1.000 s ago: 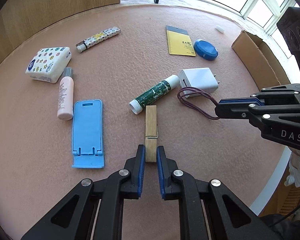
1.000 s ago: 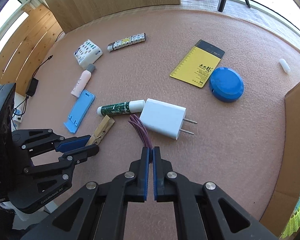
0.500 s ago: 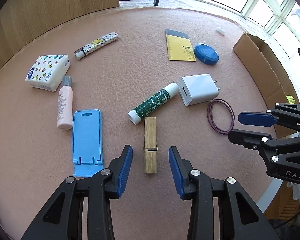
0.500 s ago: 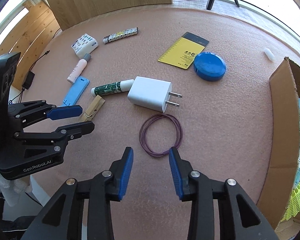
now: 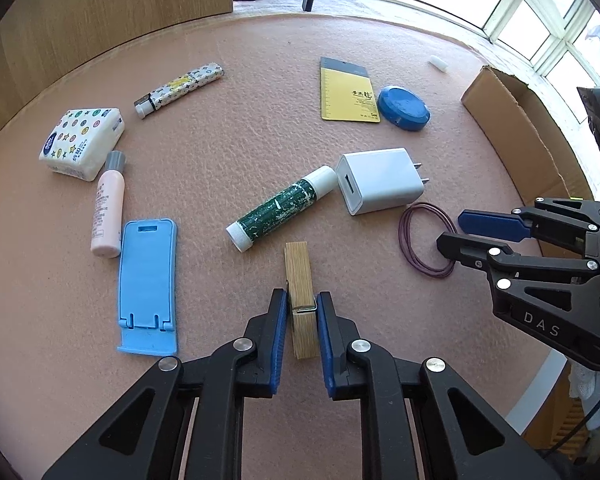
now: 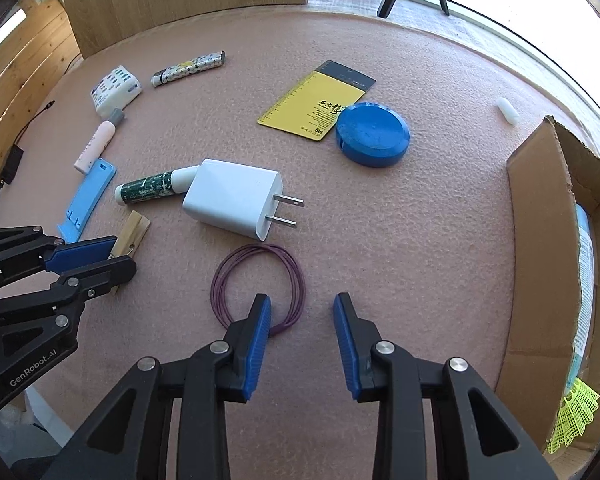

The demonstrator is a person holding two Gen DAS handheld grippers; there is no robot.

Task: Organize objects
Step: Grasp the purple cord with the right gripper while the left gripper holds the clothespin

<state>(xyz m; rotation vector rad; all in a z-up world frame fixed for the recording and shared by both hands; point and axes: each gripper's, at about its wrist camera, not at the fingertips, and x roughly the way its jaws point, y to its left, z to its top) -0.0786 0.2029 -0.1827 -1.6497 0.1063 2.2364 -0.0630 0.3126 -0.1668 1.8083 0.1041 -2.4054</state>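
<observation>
Tongs (image 5: 302, 312) over pink felt table (image 5: 240, 128)

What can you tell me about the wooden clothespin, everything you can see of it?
The wooden clothespin is pale plain wood with a metal wire spring near its middle. It lies flat on the pink mat, lengthwise away from the left gripper, whose blue pads are shut on its sides at the spring. Its far end points toward the green glue stick without touching it.
</observation>
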